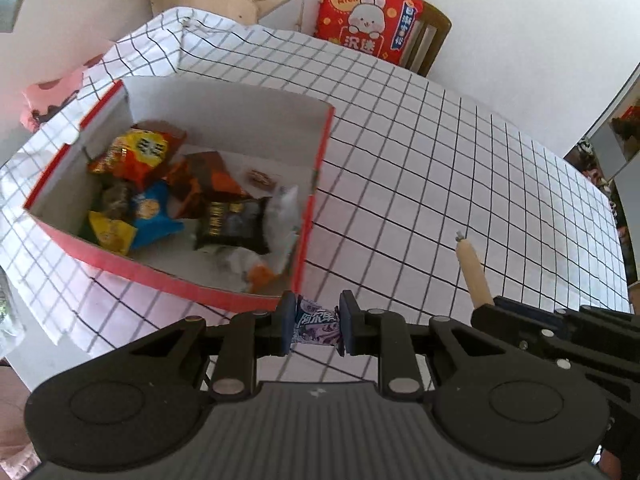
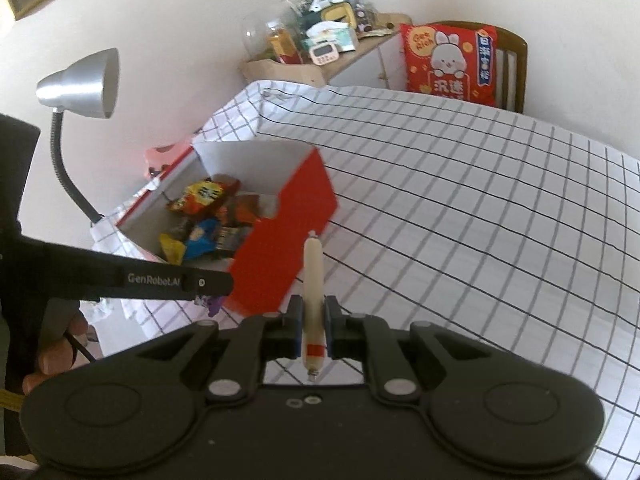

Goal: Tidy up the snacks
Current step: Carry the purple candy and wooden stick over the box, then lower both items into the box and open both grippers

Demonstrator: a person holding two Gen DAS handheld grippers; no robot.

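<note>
The left gripper (image 1: 315,326) has its 2 jaws pinched on a small purple-and-white candy wrapper (image 1: 316,322), held crosswise between the blue pads above the checked tablecloth (image 1: 440,184), just near of the red box's near right corner; the right gripper (image 2: 312,330) has its 2 jaws pressed against a pale sausage stick (image 2: 313,292), which lies lengthwise between them, its red band at the near end and its crimped tip pointing far, toward the box wall; in the left wrist view that same stick juts up at the right with the other tool's black body below it.

The red box (image 1: 316,184) sits open on the left part of the table, white inside; within it lie an orange-and-yellow packet (image 1: 140,152) at the far left, a blue packet (image 1: 152,216) and a yellow packet (image 1: 110,232) near the near wall, a black packet (image 1: 234,224) in the middle, and pale wrappers against the right wall.

Farther out, a red rabbit cushion (image 1: 368,20) leans on a wooden chair (image 1: 432,36) beyond the table's far edge; a cluttered shelf (image 2: 320,60) stands to its left; a silver desk lamp (image 2: 84,84) rises left of the box.
</note>
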